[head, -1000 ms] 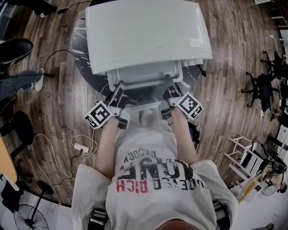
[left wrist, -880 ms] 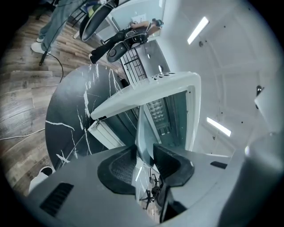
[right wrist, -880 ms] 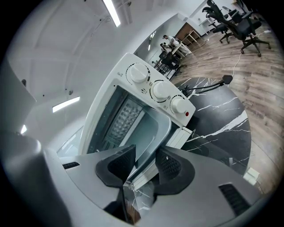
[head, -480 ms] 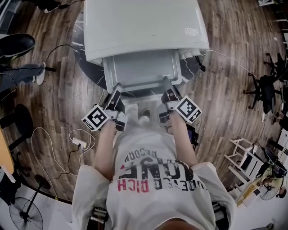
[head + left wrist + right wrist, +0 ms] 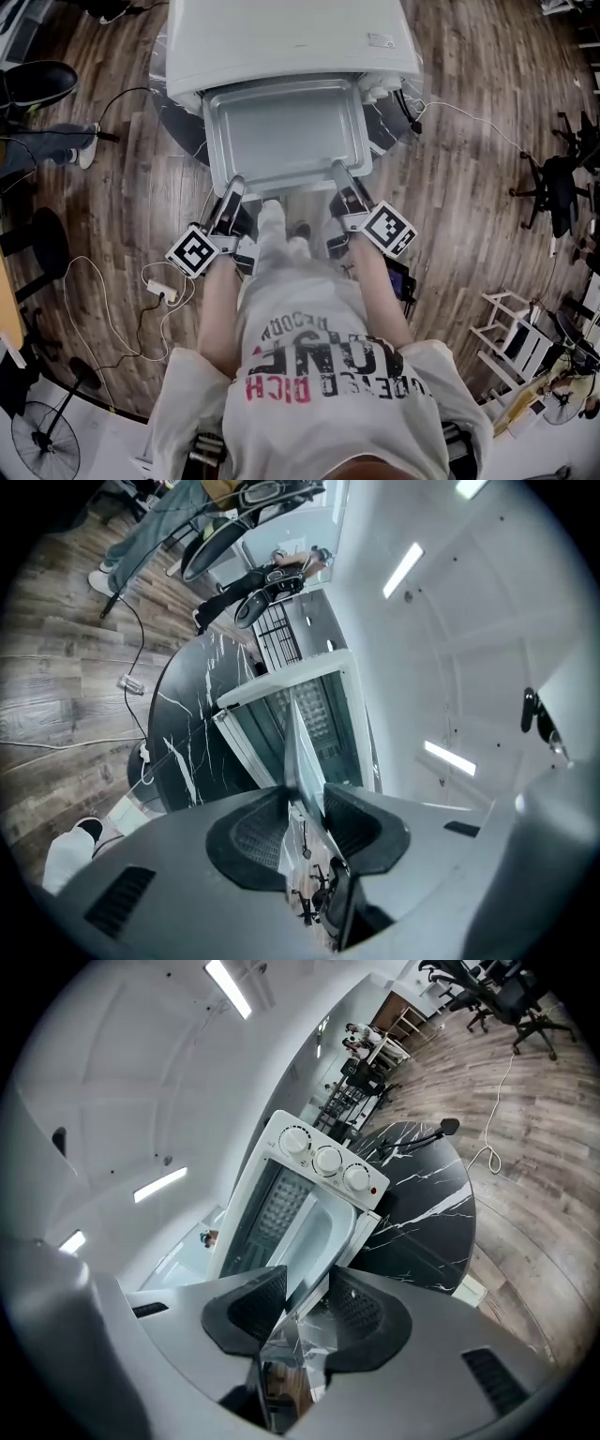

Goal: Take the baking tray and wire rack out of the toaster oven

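Observation:
The silver baking tray (image 5: 281, 131) sticks out of the white toaster oven (image 5: 281, 37) toward me, most of its pan showing. My left gripper (image 5: 234, 186) is shut on the tray's near rim at the left. My right gripper (image 5: 338, 172) is shut on the same rim at the right. In the left gripper view the tray (image 5: 298, 752) runs edge-on between the pads of the left gripper (image 5: 302, 808). In the right gripper view the tray (image 5: 314, 1232) reaches from the right gripper (image 5: 307, 1302) into the oven (image 5: 328, 1160), beside a gridded surface (image 5: 277, 1206).
The oven stands on a round black marble table (image 5: 178, 131). A power strip (image 5: 161, 292) and cables lie on the wood floor at the left. Office chairs (image 5: 553, 178) stand at the right, a fan (image 5: 42, 445) at the bottom left.
The tray has slid much further out of the oven toward me. Both grippers have drawn back with it, still holding its near rim.

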The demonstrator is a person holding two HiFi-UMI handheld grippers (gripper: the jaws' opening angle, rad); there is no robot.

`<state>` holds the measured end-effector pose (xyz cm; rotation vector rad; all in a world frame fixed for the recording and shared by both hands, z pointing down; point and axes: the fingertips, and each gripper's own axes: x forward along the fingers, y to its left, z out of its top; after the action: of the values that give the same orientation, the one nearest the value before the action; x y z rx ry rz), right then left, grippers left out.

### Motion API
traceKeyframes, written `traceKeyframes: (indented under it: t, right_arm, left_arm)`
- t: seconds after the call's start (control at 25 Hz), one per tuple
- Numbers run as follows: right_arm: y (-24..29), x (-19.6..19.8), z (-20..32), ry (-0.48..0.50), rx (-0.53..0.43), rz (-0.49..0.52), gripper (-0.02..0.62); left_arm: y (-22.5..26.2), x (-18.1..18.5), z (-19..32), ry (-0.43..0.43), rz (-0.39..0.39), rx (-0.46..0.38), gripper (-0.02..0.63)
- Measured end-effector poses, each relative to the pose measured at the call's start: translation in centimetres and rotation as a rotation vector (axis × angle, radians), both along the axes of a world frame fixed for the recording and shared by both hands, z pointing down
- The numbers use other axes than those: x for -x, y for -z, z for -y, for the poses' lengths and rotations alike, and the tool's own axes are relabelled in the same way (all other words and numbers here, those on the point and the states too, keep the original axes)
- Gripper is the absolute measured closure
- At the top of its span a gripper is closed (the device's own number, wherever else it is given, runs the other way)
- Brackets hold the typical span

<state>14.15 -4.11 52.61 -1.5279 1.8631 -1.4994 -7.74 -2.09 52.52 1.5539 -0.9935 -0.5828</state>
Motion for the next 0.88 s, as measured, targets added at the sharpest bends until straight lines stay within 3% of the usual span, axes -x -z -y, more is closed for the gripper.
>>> traceKeyframes:
  t: [0.72,0.88]
  right_arm:
    - [2.5,-1.5,-6.3,0.042,-0.086,0.029,0.468]
    - [4.1,-1.6,-7.3,0.066,-0.149,0.036,0.469]
  left_arm:
    - [2.5,-1.4,-6.4,0.026,-0.011,-0.090,0.489]
    - [3.6,-1.7,-7.6,0.020,-0.012,-0.119,0.491]
